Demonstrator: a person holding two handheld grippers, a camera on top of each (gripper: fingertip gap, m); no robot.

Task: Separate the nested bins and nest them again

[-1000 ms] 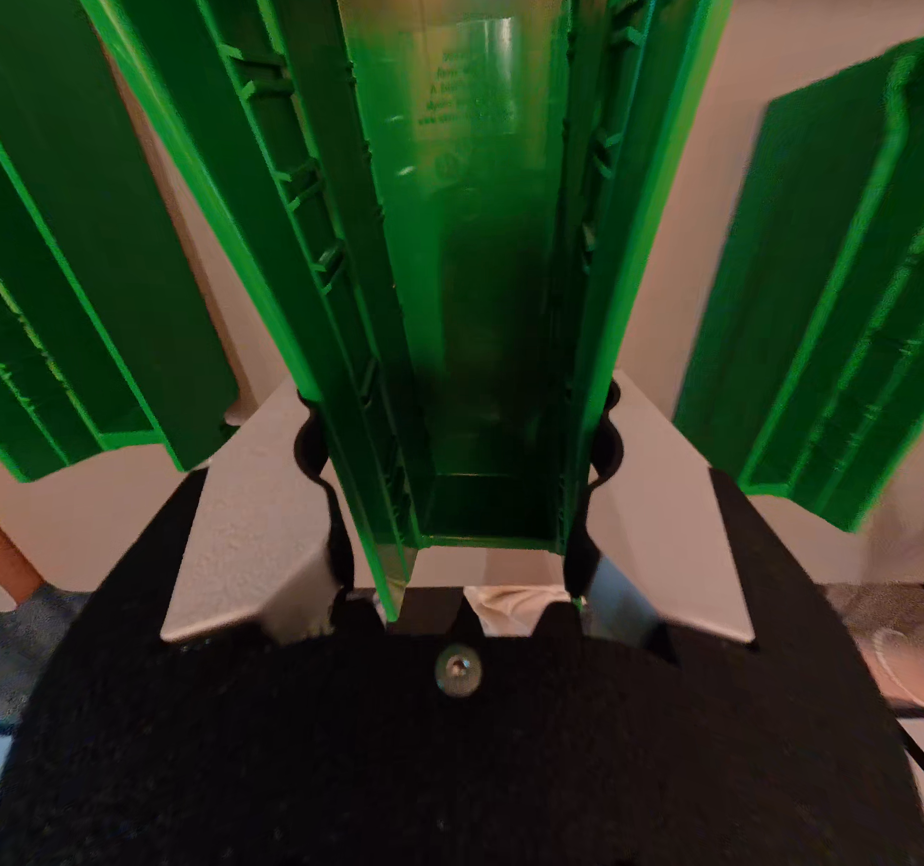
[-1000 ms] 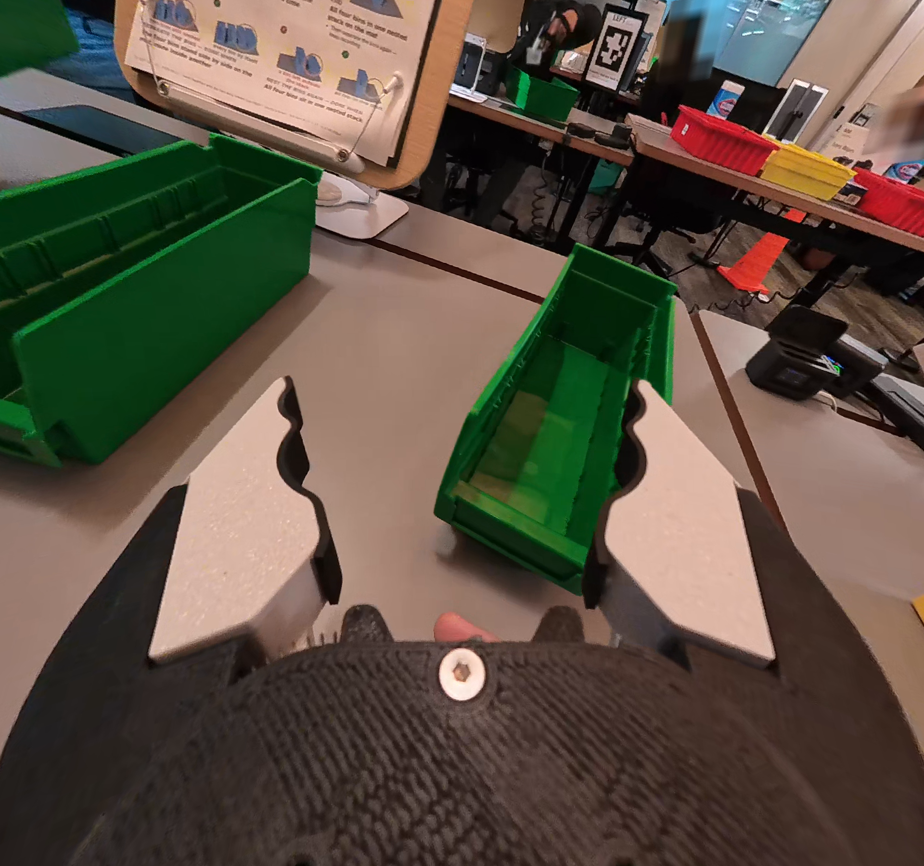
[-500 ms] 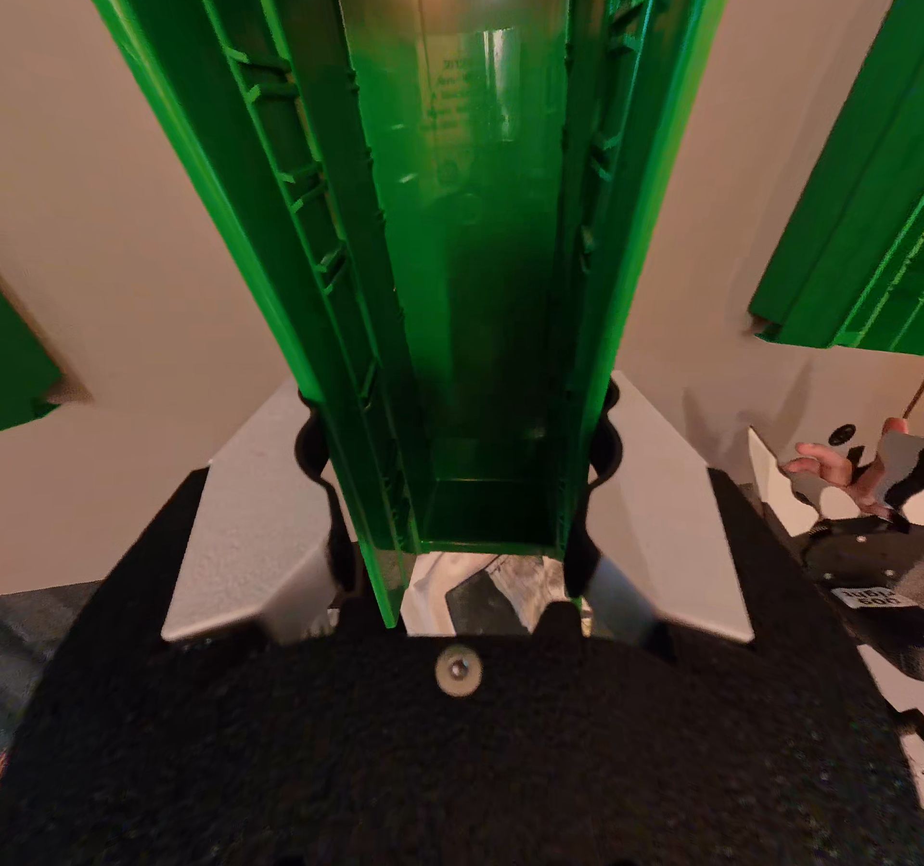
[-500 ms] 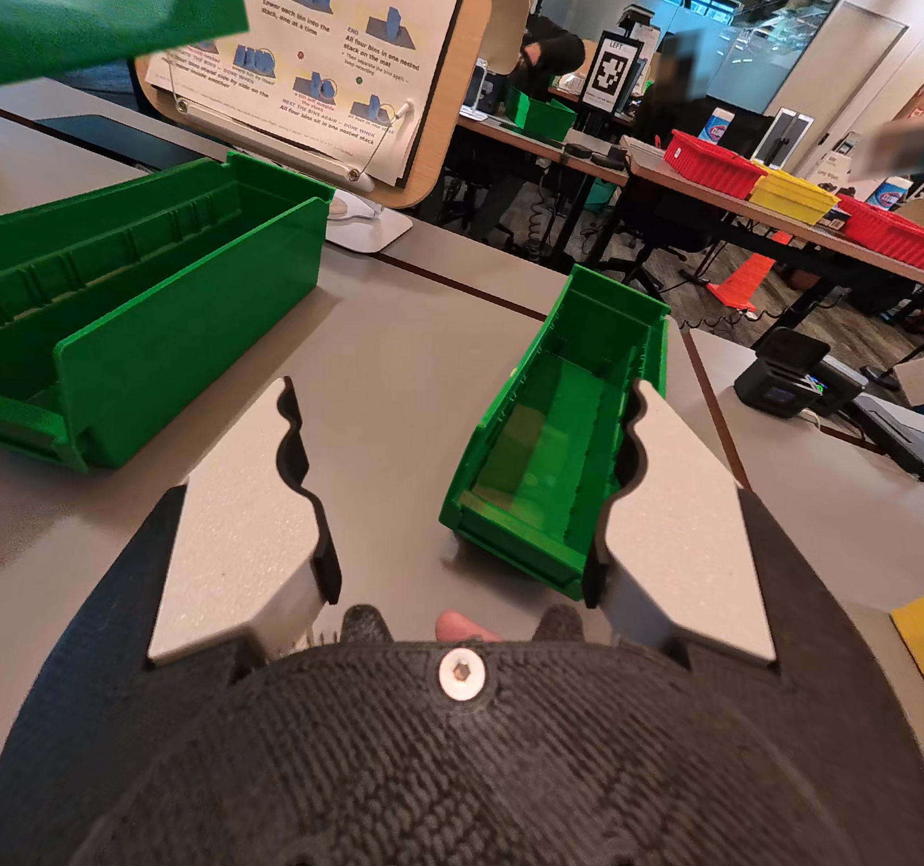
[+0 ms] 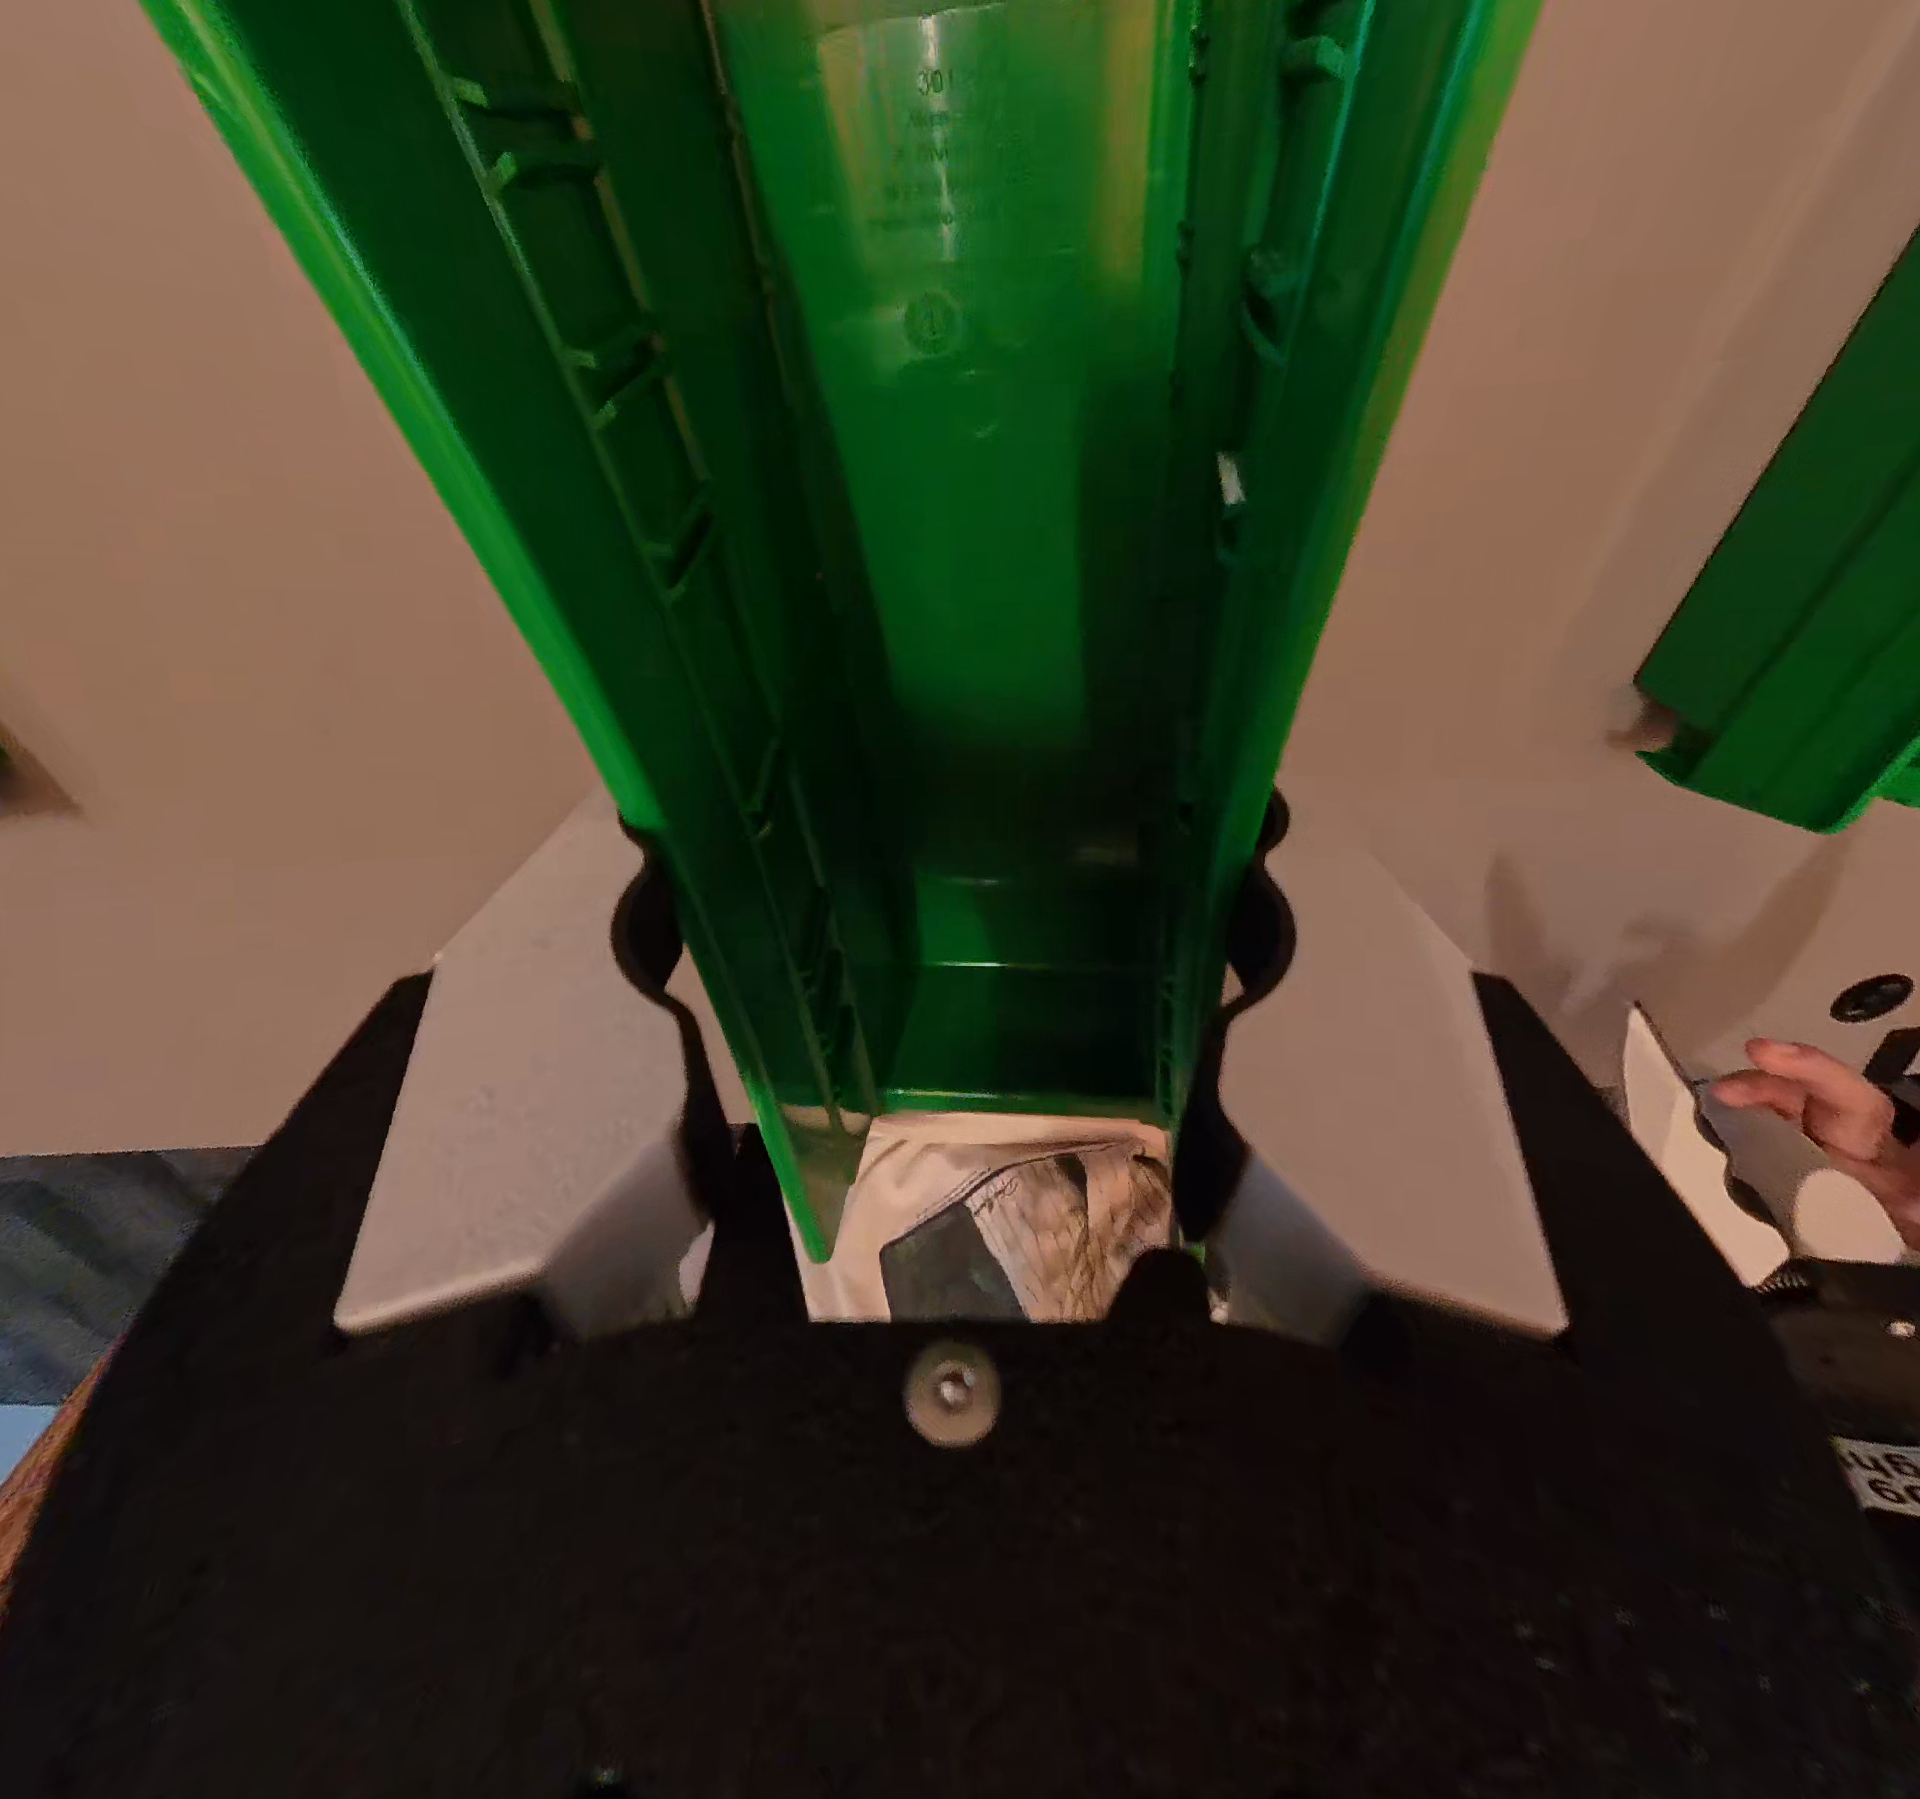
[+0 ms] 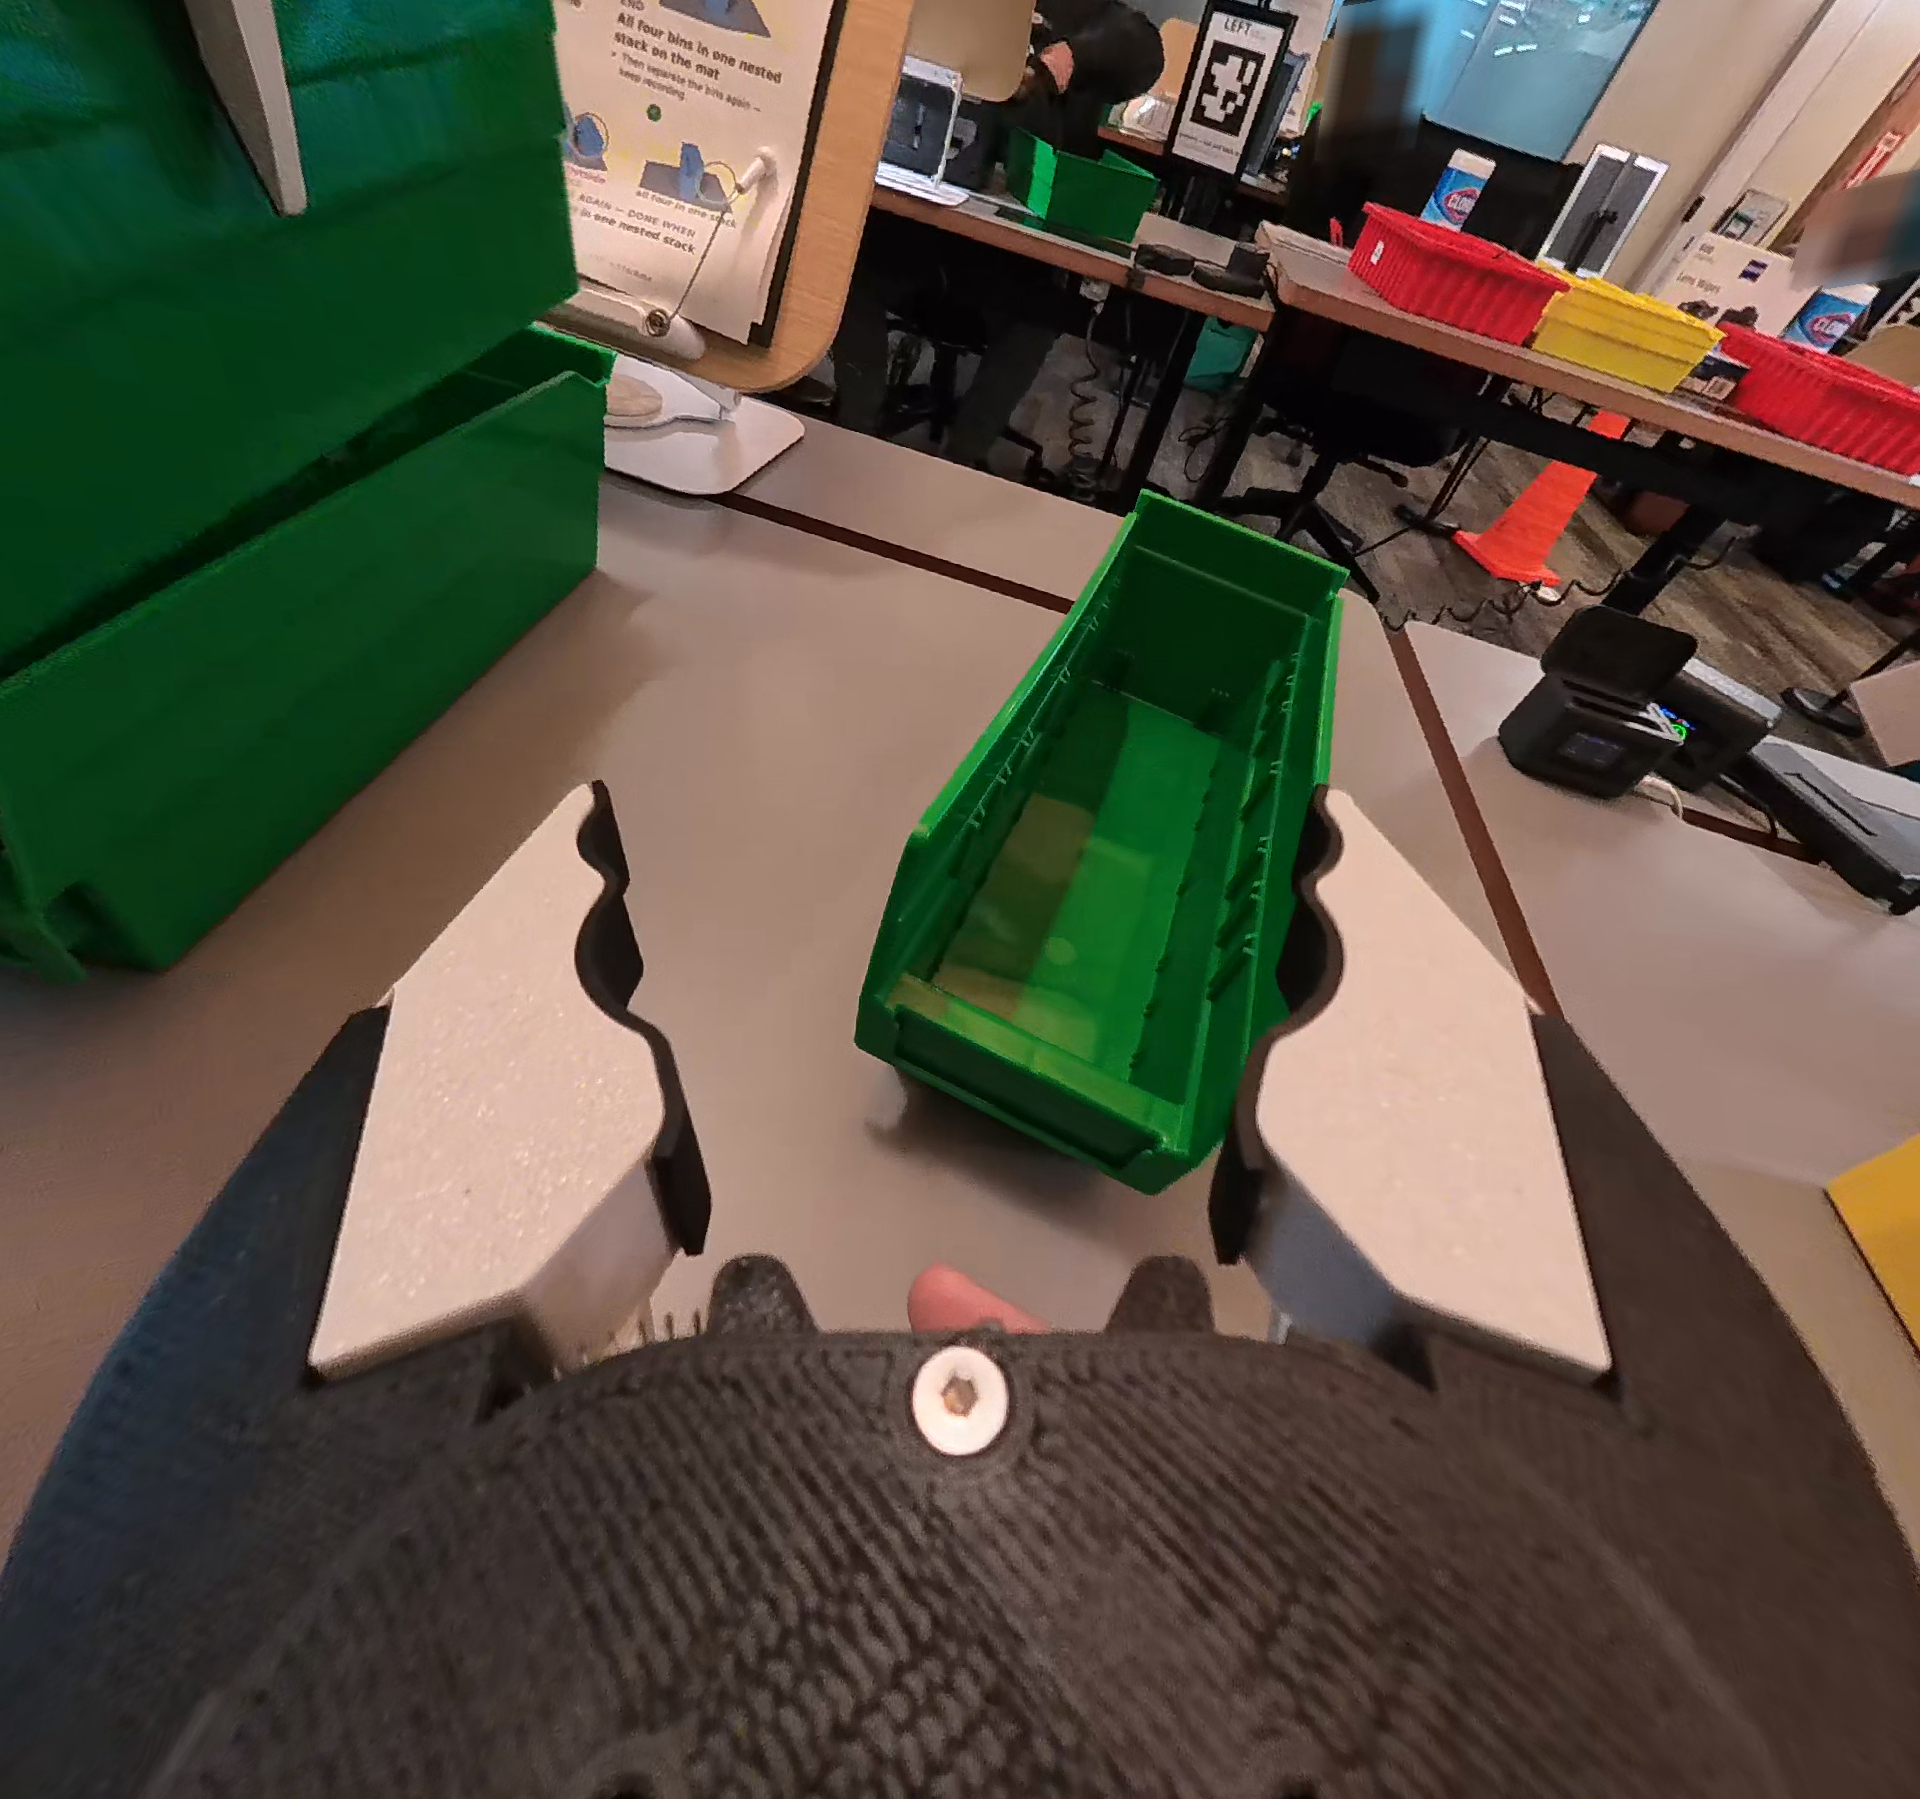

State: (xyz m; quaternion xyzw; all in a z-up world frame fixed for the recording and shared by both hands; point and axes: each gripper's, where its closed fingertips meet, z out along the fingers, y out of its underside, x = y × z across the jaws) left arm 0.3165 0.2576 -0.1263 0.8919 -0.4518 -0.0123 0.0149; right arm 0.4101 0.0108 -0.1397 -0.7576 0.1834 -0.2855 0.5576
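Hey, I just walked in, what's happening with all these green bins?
A person is working with two hand-held grippers. The left gripper is shut on a green bin and holds it in the air above the grey table; seen from the right wrist view, that bin hangs just over another green bin on the table's left side. The right gripper is open and empty, pointed at a third green bin that stands alone on the table.
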